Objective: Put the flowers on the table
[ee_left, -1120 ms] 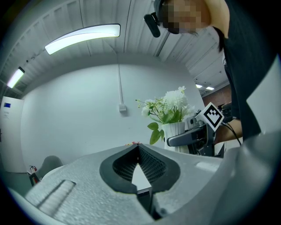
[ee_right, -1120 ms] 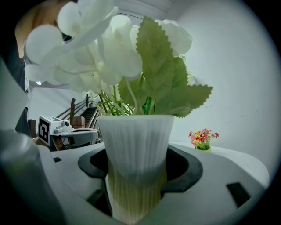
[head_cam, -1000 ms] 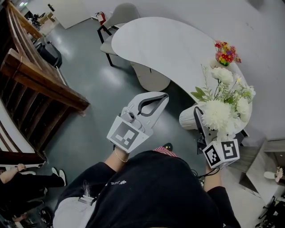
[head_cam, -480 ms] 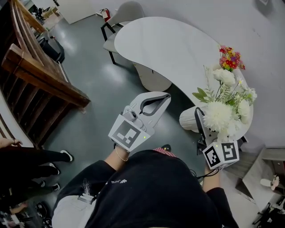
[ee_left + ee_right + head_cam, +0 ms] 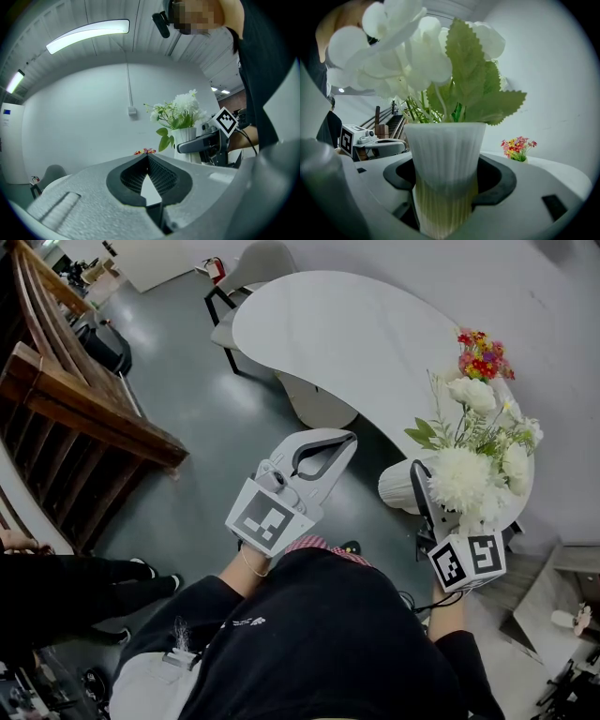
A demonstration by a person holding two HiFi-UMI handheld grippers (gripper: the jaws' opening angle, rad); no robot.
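Bystander's legs (image 5: 89, 579) farther right; white flower vase (image 5: 443, 159) in right gripper (image 5: 415, 486)

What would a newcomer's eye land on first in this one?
The bunch of white flowers in a ribbed white vase, clamped in the right gripper at the near end of the curved white table. Farther along stands a small posy of red and yellow flowers; the left gripper, shut and empty, hangs over the grey floor.
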